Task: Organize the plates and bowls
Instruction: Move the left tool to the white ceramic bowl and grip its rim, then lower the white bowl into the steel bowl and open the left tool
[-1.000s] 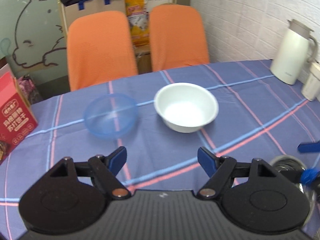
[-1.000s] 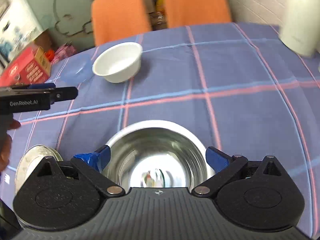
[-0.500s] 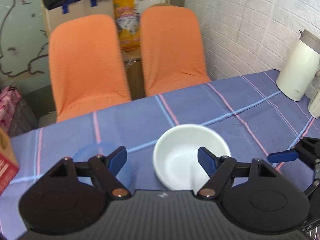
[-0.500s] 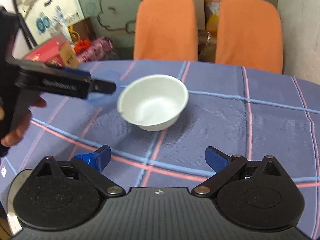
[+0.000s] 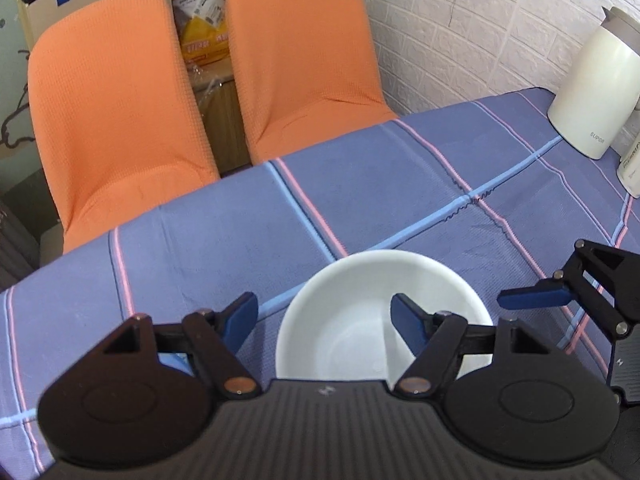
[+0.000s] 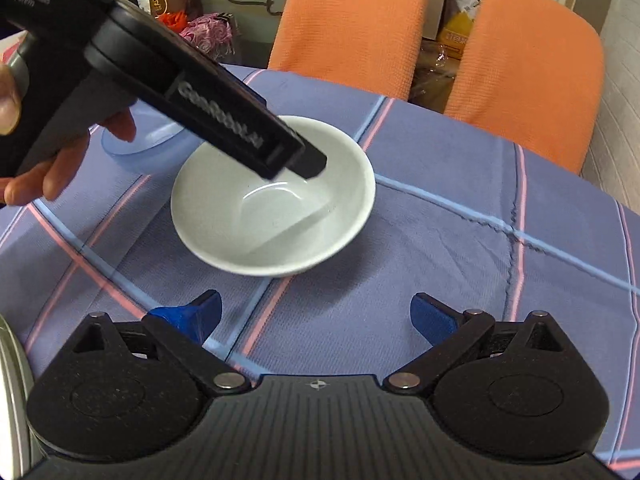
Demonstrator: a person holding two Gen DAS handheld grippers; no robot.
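Note:
A white bowl [image 5: 360, 300] [image 6: 276, 216] stands upright on the blue checked tablecloth. My left gripper [image 5: 324, 318] hangs over its left rim, one blue finger [image 5: 408, 320] inside the bowl and the other outside. The jaws are closing, and the pads are still clear of the rim. In the right wrist view the left gripper's black body [image 6: 208, 112], held by a hand [image 6: 48, 168], reaches over the bowl. My right gripper [image 6: 316, 314] stands open just in front of the bowl, with only cloth between its fingers. A blue see-through bowl [image 6: 148, 144] sits left of the white one, partly hidden.
Two orange chairs [image 5: 116, 120] [image 5: 304, 68] stand past the table's far edge. A white jug [image 5: 588, 92] and a white container [image 5: 630, 168] are at the far right. A steel rim [image 6: 12, 380] shows at the near left of the right gripper.
Both grippers moved forward to the white bowl. The left one now straddles its rim with slightly narrower jaws. The steel bowl slid out of the right wrist view's middle.

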